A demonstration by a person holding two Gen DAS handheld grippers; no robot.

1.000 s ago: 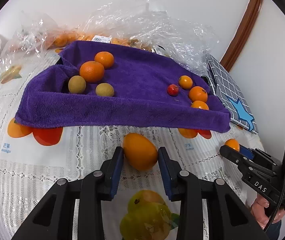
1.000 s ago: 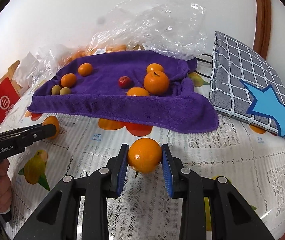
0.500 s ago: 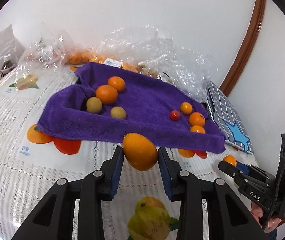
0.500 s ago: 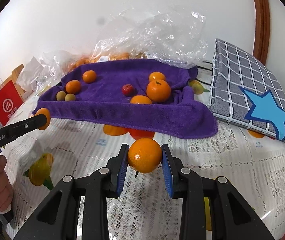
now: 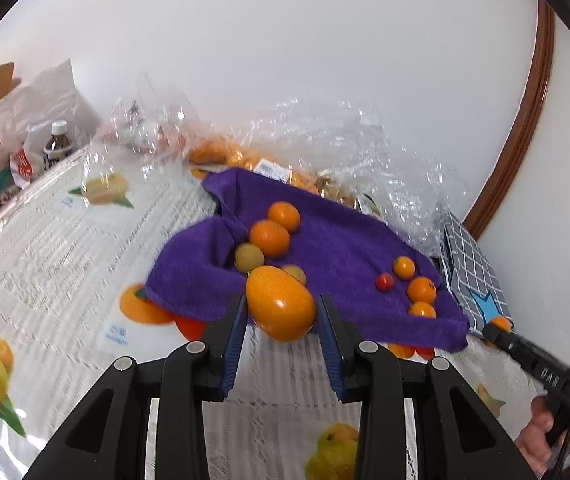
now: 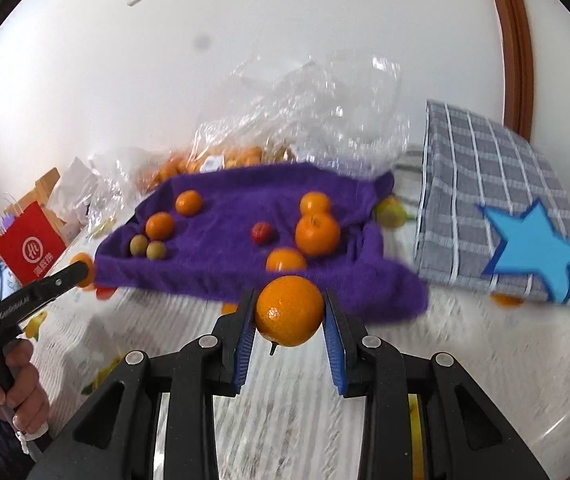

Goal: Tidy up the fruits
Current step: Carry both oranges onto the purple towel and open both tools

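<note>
My left gripper (image 5: 281,314) is shut on an oval orange fruit (image 5: 280,309), held in the air in front of the purple towel (image 5: 345,240). My right gripper (image 6: 289,312) is shut on a round orange (image 6: 289,310), held above the table near the towel's (image 6: 245,200) front edge. On the towel lie two oranges (image 5: 269,237) and two small greenish fruits (image 5: 249,256) at the left, and several small oranges (image 5: 420,289) with a small red fruit (image 5: 384,281) at the right. Each gripper shows at the edge of the other's view.
Crumpled clear plastic bags (image 5: 325,152) with more oranges lie behind the towel. A grey checked cushion with a blue star (image 6: 501,216) lies at the right. A bottle (image 5: 56,144), white bags and a red bag (image 6: 31,250) stand at the far left. A lace tablecloth (image 5: 45,264) covers the table.
Both grippers have risen and tilted up with their fruit still gripped, so the towel sits lower and farther in both views. The right wrist view is motion-blurred now.
</note>
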